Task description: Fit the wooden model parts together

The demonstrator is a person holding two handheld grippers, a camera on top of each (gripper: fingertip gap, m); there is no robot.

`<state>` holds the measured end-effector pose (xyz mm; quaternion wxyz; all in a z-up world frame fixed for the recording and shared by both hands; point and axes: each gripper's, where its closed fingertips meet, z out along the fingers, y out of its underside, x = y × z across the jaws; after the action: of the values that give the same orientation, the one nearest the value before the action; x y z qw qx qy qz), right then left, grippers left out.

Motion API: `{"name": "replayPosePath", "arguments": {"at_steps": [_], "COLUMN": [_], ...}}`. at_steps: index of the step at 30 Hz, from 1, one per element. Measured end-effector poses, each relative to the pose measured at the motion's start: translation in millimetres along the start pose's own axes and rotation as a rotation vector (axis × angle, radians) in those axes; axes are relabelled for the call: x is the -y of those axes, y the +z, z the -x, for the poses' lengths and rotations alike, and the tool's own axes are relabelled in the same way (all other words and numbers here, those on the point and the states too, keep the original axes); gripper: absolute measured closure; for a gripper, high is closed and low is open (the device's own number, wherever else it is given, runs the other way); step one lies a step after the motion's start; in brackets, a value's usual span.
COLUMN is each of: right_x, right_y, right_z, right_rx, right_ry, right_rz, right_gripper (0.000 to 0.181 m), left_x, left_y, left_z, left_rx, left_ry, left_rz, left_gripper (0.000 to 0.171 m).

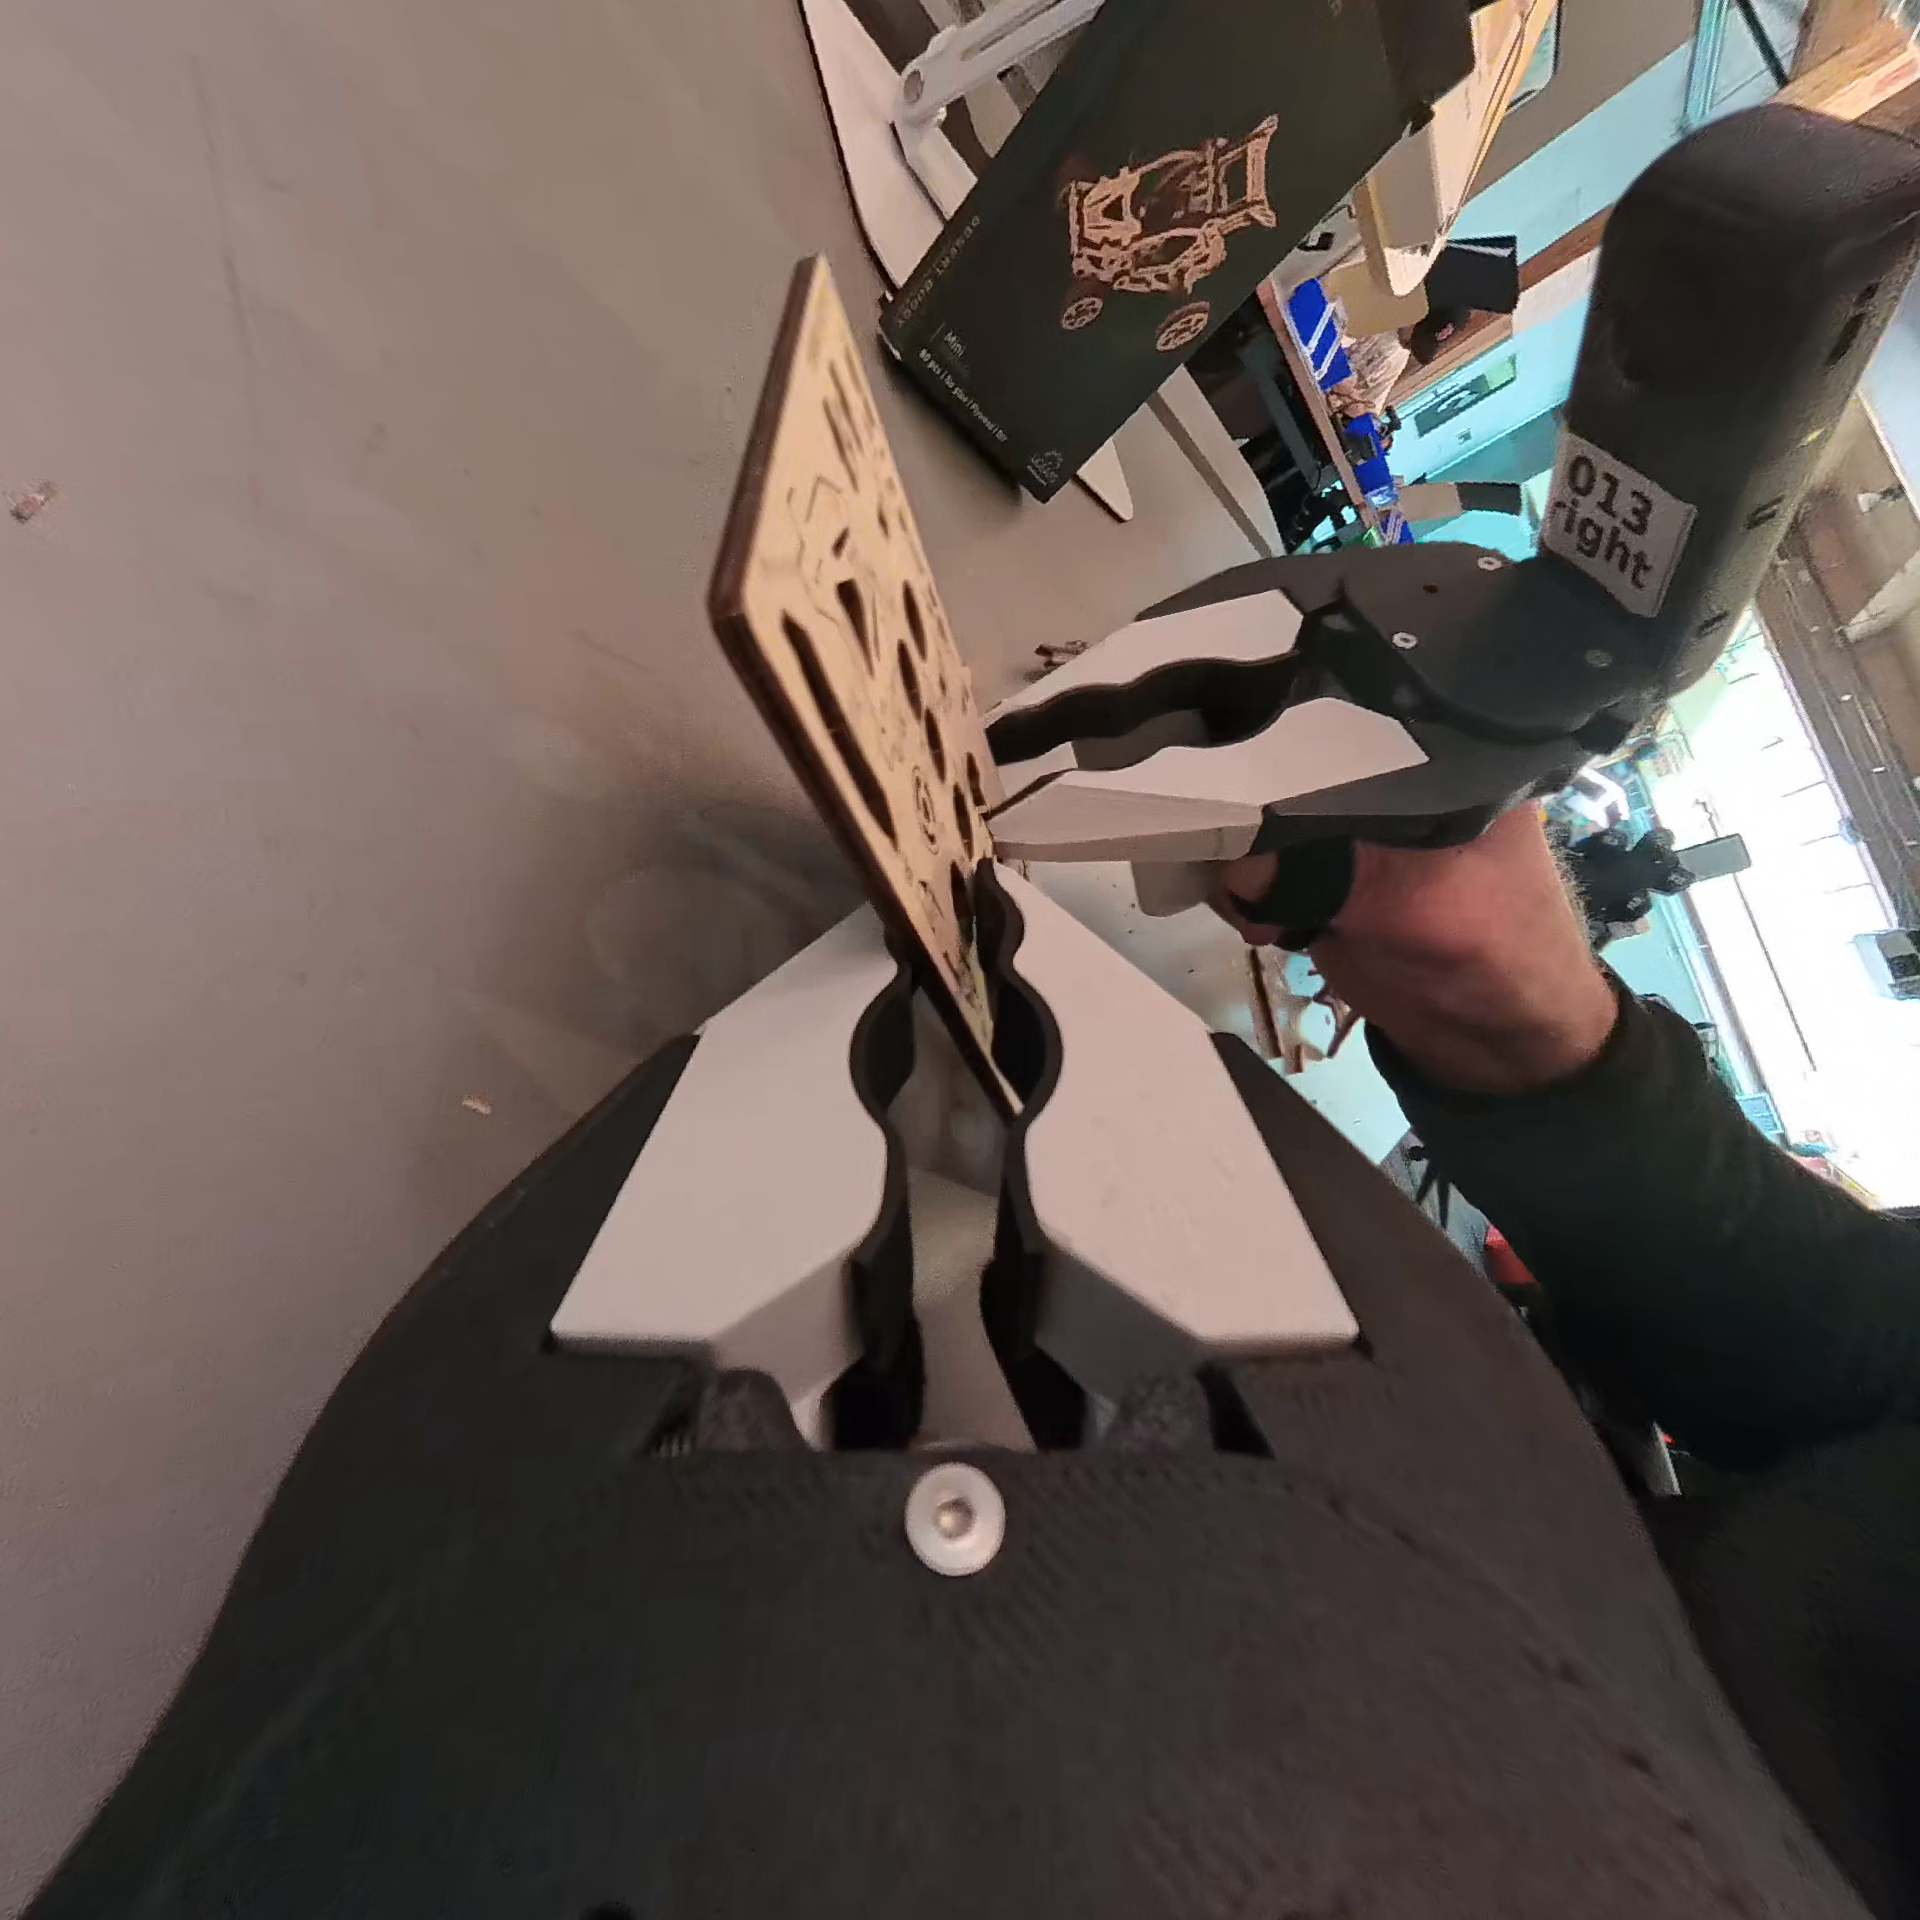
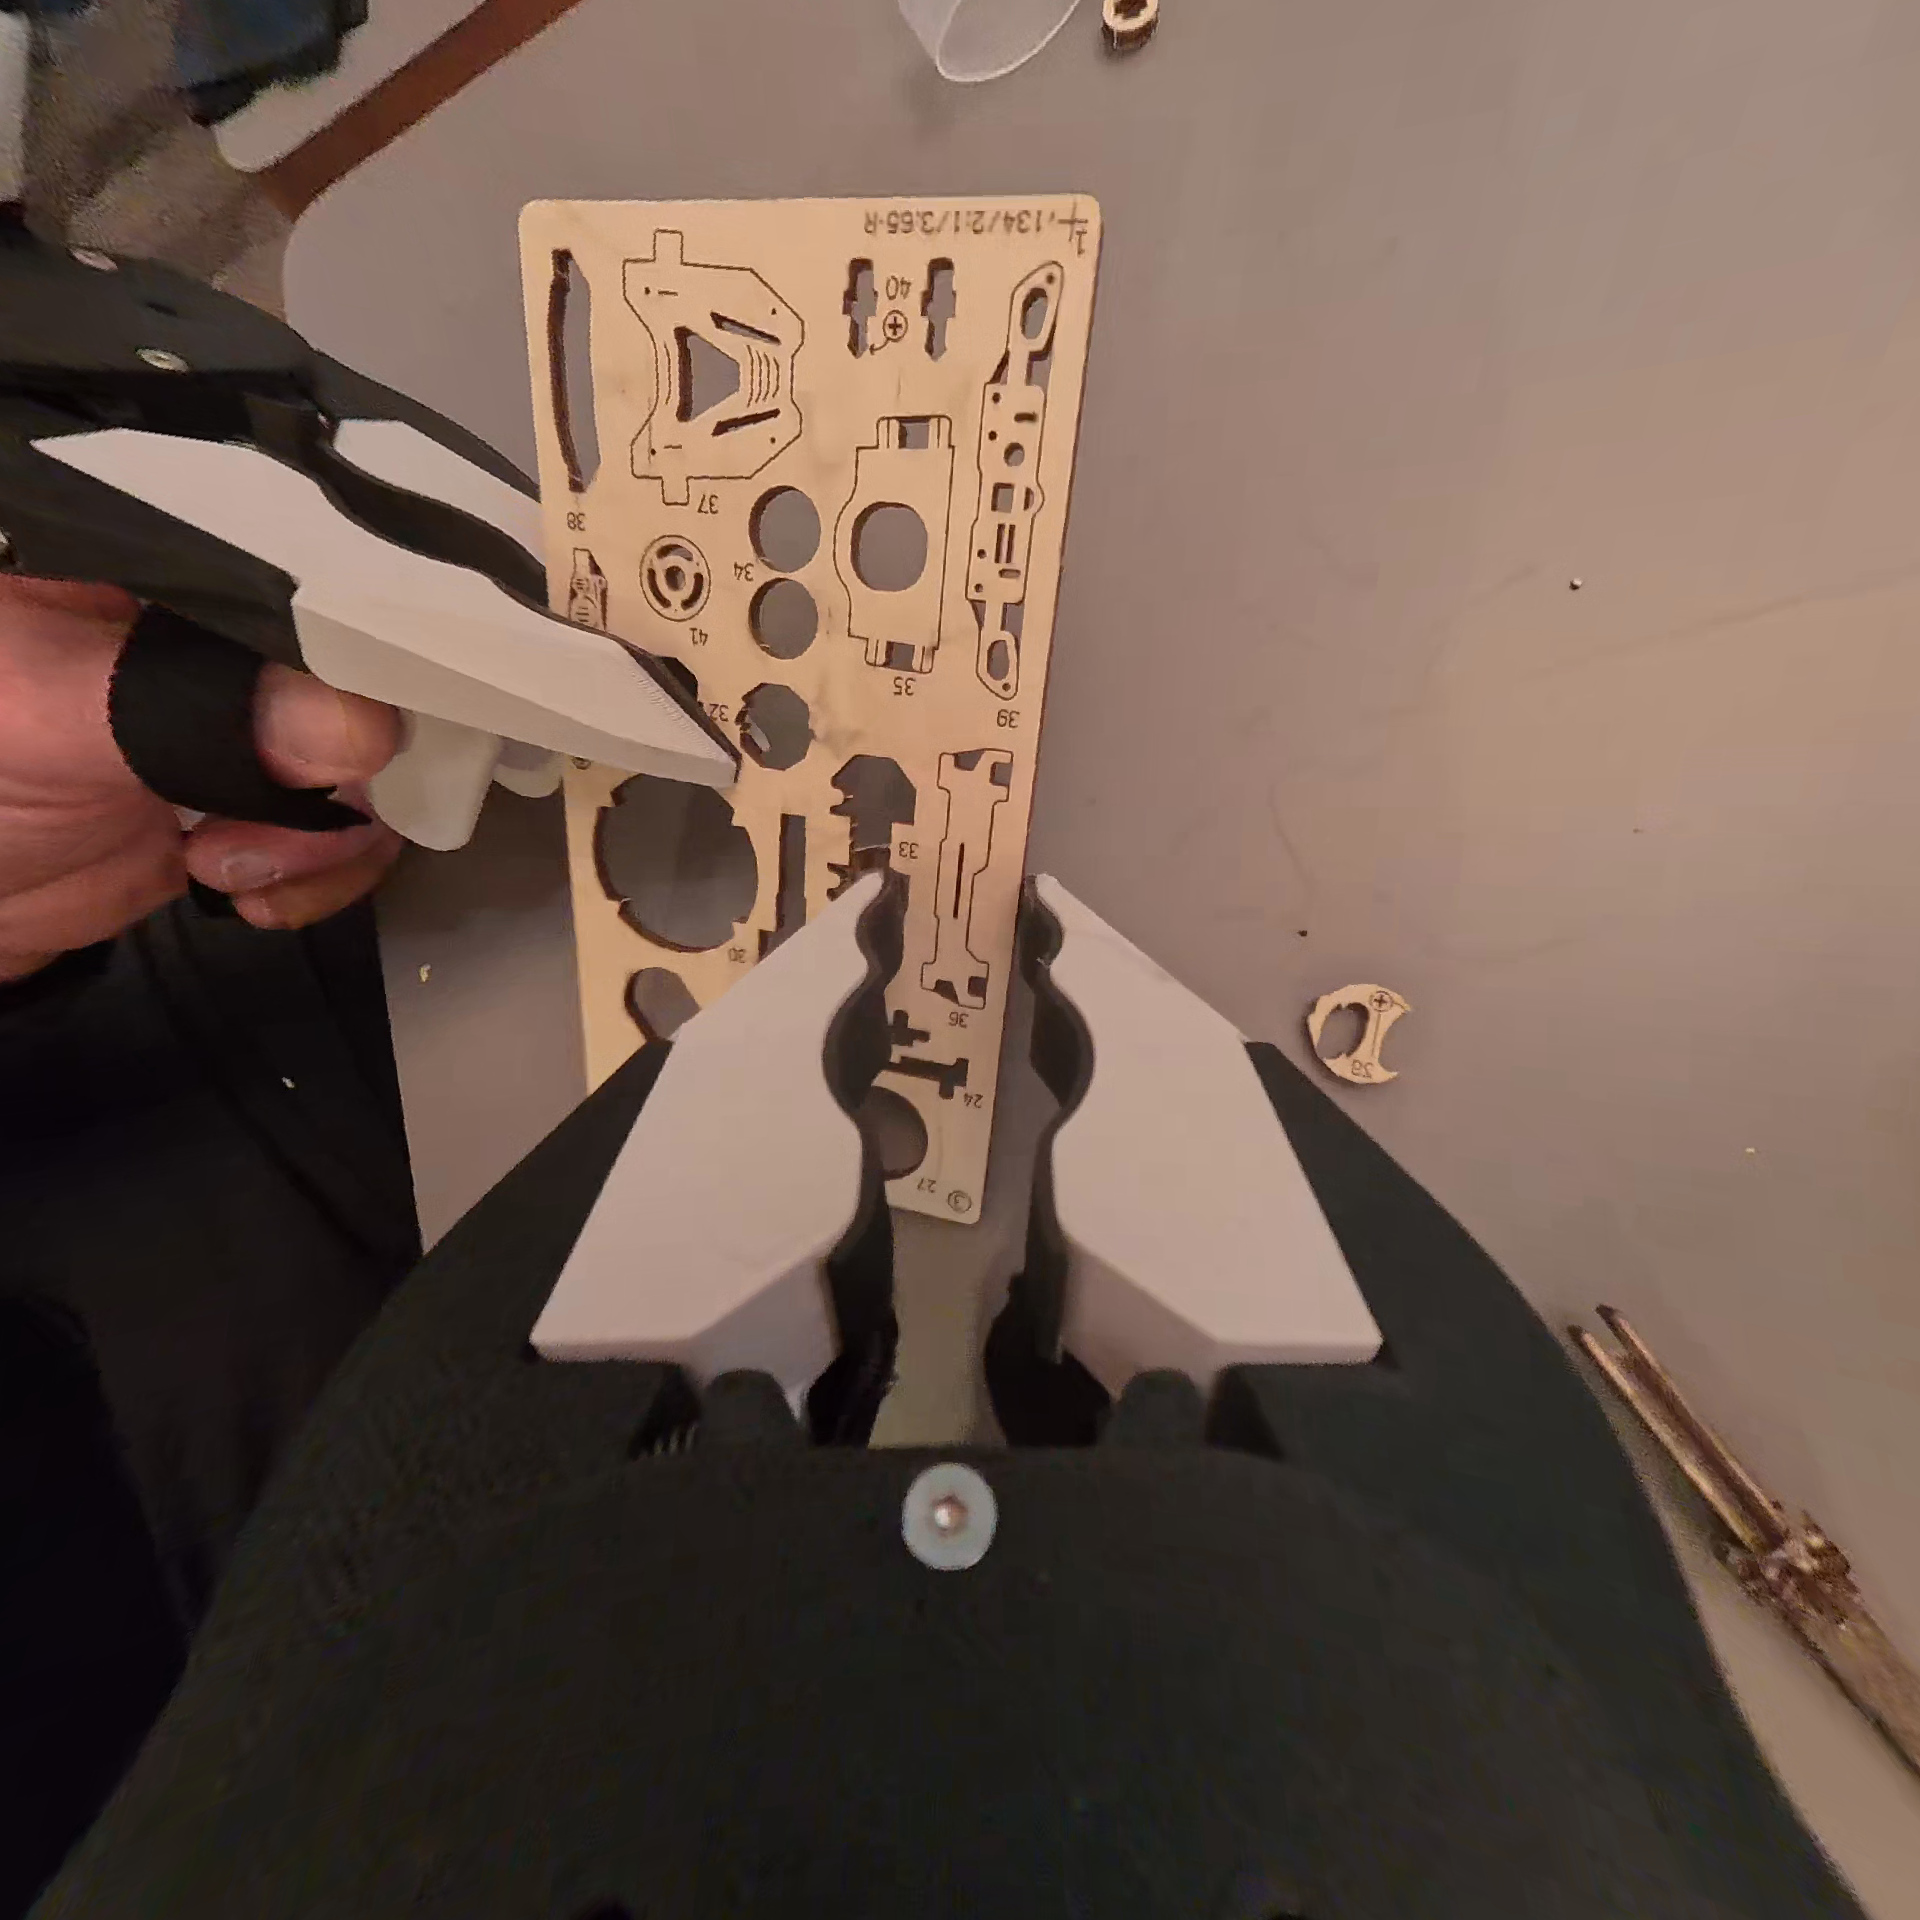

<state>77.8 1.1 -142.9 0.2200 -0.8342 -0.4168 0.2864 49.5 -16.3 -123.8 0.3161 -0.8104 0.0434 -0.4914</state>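
Note:
A flat laser-cut wooden sheet [image 2: 935, 436], with several parts still in it and several holes, stands upright over the grey table [image 2: 1507, 468]. My left gripper [image 1: 951, 925] is shut on the sheet [image 1: 831, 644] at one edge. In the right wrist view it [image 2: 717, 748] comes in from the left. My right gripper [image 2: 956, 883] is slightly open, its tips against the sheet's face on either side of a long slotted part [image 2: 966, 883]. In the left wrist view it [image 1: 992, 790] touches the sheet from the right.
A dark box [image 1: 1122, 260] with a picture of the model lies at the table's far edge. A loose crescent-shaped wooden part [image 2: 1356, 1034] lies right of the sheet. Thin metal tools [image 2: 1745, 1527] lie at the lower right. A clear plastic item [image 2: 987, 42] lies at the top. The grippers' ends are close to 5 cm from one another. Both grippers' tips are roughly 20 cm from the clear plastic item [image 2: 987, 42].

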Motion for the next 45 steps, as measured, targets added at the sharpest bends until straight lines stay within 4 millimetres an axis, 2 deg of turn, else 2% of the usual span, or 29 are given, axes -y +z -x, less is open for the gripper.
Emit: {"name": "replayPosePath", "arguments": {"at_steps": [6, 9, 18, 22, 28, 32, 35, 39, 43, 44, 45], "right_x": [4, 6, 1, 4, 13, 22, 20, 9, -4, -6, -8], "right_y": [-10, -9, 2, -5, -26, -61, -88, -110, -119, -121, -122], "right_z": [4, 6, -1, 0, 1, -6, -12, -11, 1, 4, 6], "right_rx": [0.072, 0.093, 0.024, 0.043, 0.095, 0.068, 0.016, -0.043, -0.061, -0.062, -0.067], "right_ry": [0.044, 0.071, 0.065, 0.074, 0.108, 0.123, 0.125, 0.111, 0.104, 0.106, 0.104], "right_rz": [-0.053, -0.065, -0.024, -0.039, -0.090, -0.172, -0.214, -0.234, -0.231, -0.238, -0.243], "right_gripper": [0.161, 0.155, 0.160, 0.160, 0.172, 0.172, 0.170, 0.171, 0.171, 0.171, 0.171], "left_x": [0, 0, -2, -2, 8, 24, 29, 27, 22, 19, 15], "left_y": [-1, -1, 1, 1, -8, -29, -44, -57, -55, -52, -48], "left_z": [-4, -5, -2, -4, -12, -28, -34, 0, 17, 25, 32], "left_rx": [-0.054, -0.056, -0.018, -0.034, -0.110, -0.252, -0.229, 0.017, 0.026, 0.064, 0.105], "left_ry": [-0.025, -0.022, 0.000, -0.004, -0.010, -0.042, 0.003, 0.114, 0.059, 0.077, 0.093], "left_rz": [0.005, 0.005, 0.017, 0.014, -0.045, -0.107, -0.091, 0.018, 0.117, 0.143, 0.168], "left_gripper": [0.168, 0.169, 0.167, 0.168, 0.170, 0.170, 0.170, 0.170, 0.167, 0.163, 0.149]}}
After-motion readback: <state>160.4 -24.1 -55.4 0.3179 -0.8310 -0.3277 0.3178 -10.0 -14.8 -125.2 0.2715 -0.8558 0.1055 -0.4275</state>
